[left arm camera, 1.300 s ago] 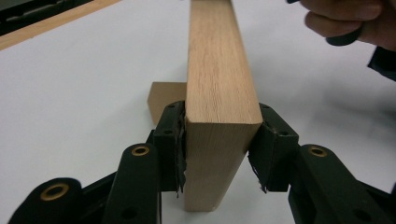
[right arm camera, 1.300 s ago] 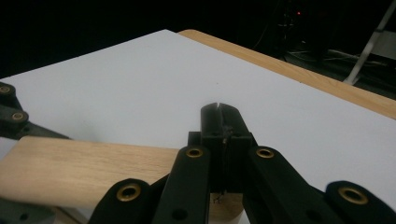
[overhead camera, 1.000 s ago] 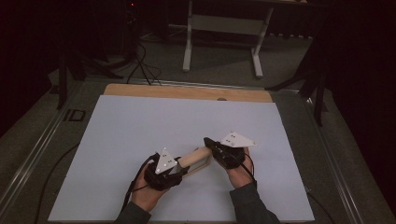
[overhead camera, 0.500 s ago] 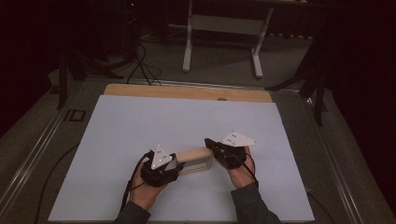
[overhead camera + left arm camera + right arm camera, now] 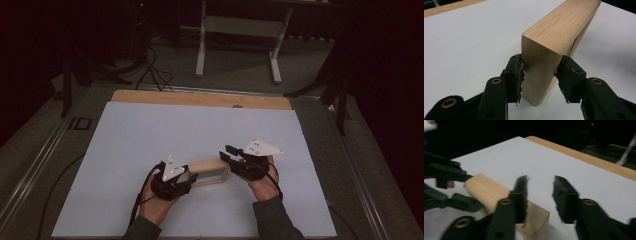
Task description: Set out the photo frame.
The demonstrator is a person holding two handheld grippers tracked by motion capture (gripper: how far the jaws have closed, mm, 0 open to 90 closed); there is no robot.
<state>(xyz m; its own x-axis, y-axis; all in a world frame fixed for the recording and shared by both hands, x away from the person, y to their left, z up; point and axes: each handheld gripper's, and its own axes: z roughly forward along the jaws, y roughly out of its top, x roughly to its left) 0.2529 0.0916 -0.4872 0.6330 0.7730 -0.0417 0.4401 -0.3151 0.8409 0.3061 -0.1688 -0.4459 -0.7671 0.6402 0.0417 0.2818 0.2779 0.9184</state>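
Observation:
A light wooden frame (image 5: 209, 171) with a dark inset panel stands on its long edge on the white table sheet (image 5: 200, 125). My left gripper (image 5: 188, 178) is shut on its left end. In the left gripper view both pads press the sides of the frame (image 5: 564, 27), with the left gripper (image 5: 540, 80) low on that end. My right gripper (image 5: 228, 153) hovers at the frame's right end, open. In the right gripper view the right gripper (image 5: 540, 195) holds nothing, and the frame (image 5: 491, 190) lies to the left of its left jaw. The left gripper (image 5: 451, 187) shows beyond.
A bare wooden strip (image 5: 200, 98) runs along the table's far edge. Metal rails (image 5: 45, 150) flank the sheet. Beyond the table stand a white desk frame (image 5: 240, 30) and cables (image 5: 150, 70) on the dark floor.
The frame has turned from a tilt to standing level on its long edge. The right gripper has come off its right end and is open. The left gripper stays shut on it.

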